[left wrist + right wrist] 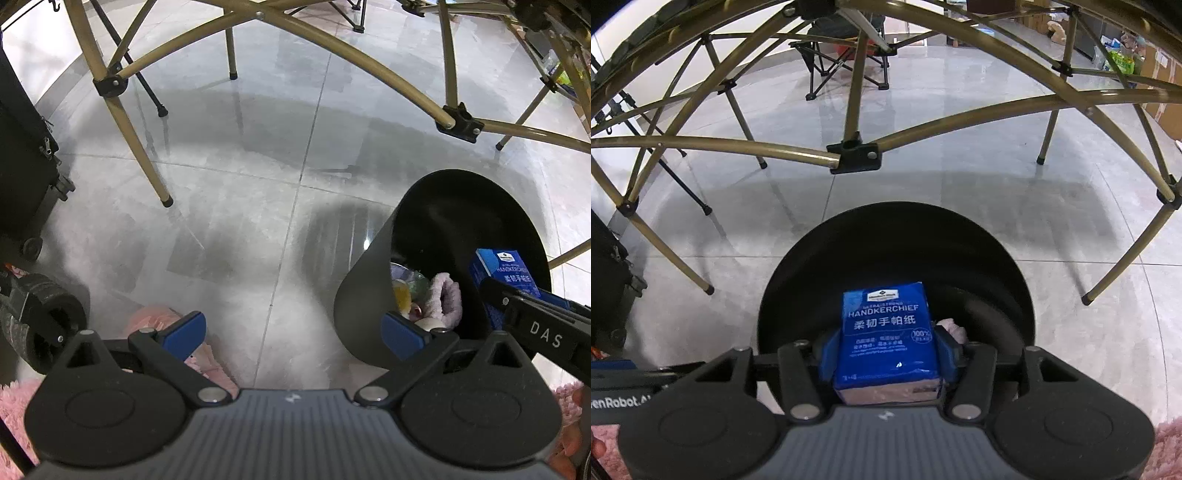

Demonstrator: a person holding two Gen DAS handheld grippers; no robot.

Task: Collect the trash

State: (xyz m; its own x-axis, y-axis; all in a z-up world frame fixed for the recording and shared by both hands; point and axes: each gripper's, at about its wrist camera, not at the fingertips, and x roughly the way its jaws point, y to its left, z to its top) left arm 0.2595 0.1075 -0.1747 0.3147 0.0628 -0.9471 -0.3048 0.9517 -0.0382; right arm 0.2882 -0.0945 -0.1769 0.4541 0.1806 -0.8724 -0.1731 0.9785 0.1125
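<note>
A black trash bin (365, 295) (798, 266) stands on the grey tiled floor. Inside it lie a pale pink cloth (447, 295) and a yellowish wrapper (400, 291). My right gripper (888, 350) is shut on a blue handkerchief tissue pack (886, 325) (506, 269) and holds it over the bin's mouth, a blue pad against each side of the pack. In the left wrist view that gripper (517, 306) reaches in from the right. My left gripper (293, 326) stands wide open over the floor with nothing between its fingers; its right fingertip (400, 334) is close to the bin's near wall.
Gold folding-table legs (140, 147) (857, 92) with black joints cross above and around the bin. A black wheeled case (22, 166) and a black roller (44, 321) sit at the left. A pink fluffy rug (14, 402) edges the bottom. A folding chair (846, 55) stands far back.
</note>
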